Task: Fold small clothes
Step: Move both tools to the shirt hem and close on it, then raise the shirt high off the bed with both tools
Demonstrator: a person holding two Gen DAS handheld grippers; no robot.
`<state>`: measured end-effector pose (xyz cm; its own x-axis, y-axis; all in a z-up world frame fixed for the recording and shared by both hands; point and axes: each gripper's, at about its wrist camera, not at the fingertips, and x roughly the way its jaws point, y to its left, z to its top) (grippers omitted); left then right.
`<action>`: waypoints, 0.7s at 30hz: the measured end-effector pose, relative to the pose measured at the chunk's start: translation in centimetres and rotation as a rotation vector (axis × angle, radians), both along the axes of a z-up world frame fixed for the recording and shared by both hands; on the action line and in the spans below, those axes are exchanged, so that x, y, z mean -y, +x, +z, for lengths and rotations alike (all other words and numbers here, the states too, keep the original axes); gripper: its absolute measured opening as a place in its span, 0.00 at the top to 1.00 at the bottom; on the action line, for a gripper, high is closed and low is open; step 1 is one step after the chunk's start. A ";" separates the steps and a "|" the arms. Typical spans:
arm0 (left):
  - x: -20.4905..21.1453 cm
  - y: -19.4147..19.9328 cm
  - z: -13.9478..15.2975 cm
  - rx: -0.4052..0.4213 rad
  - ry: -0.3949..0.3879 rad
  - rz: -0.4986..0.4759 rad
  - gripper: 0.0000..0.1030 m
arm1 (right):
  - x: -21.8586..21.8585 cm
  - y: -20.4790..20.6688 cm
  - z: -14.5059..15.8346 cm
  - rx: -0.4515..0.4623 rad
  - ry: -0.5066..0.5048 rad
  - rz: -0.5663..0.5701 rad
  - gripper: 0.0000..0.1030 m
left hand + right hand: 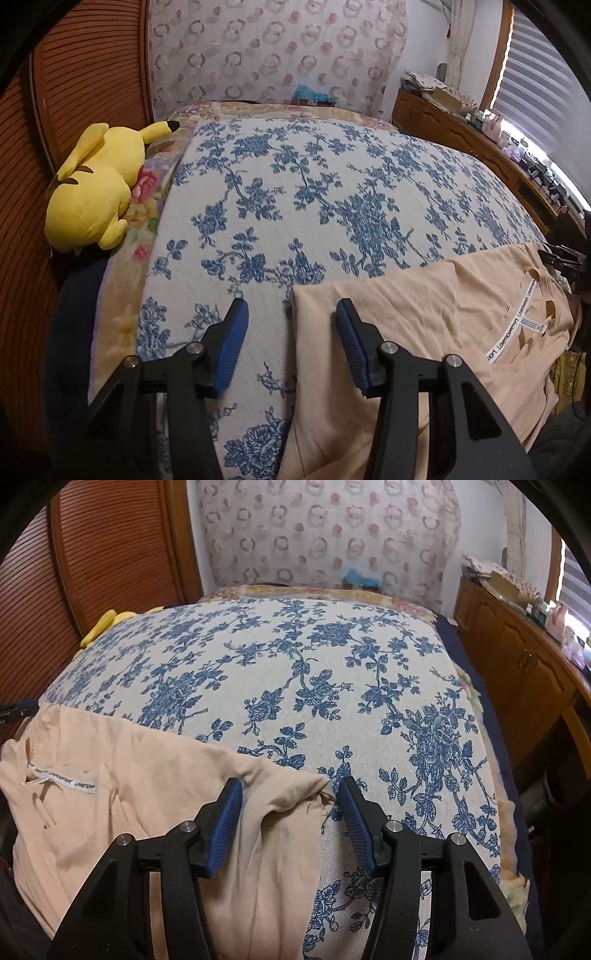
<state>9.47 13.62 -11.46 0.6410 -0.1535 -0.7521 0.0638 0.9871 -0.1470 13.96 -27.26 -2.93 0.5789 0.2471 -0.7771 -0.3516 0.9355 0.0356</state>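
1. the peach garment [436, 306] lies flat on the bed [295, 192], near edge.
2. left claw [291, 347] and right claw [290, 823] are both spread, pinching nothing.
3. best to pinch each far corner squarely, then lift evenly.

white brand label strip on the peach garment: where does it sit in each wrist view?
Left wrist: the label strip lies lower right, running diagonally on the peach garment, right of the left gripper.
Right wrist: the label strip lies at the left edge, left of the right gripper.
Shared landmark: the blue floral bedspread.
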 end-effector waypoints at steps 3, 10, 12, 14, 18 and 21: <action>0.3 -0.2 -0.2 0.002 -0.001 -0.007 0.56 | 0.0 0.0 0.0 0.000 -0.001 0.000 0.46; 0.8 -0.3 -0.1 0.010 -0.044 -0.042 0.58 | 0.1 0.0 0.0 0.000 0.000 0.000 0.46; 0.9 -0.3 -0.1 0.006 -0.066 -0.057 0.69 | 0.0 0.0 0.0 0.000 0.000 0.000 0.46; 1.4 -0.4 -0.1 0.004 -0.071 -0.077 0.76 | 0.1 0.0 -0.1 0.001 0.001 0.000 0.46; 2.0 -0.5 0.1 0.009 -0.079 -0.096 0.92 | -0.1 -0.1 0.0 0.002 0.003 0.014 0.53; 2.4 -0.8 0.4 0.017 -0.083 -0.108 0.96 | -0.6 -0.3 0.1 -0.007 0.022 0.059 0.74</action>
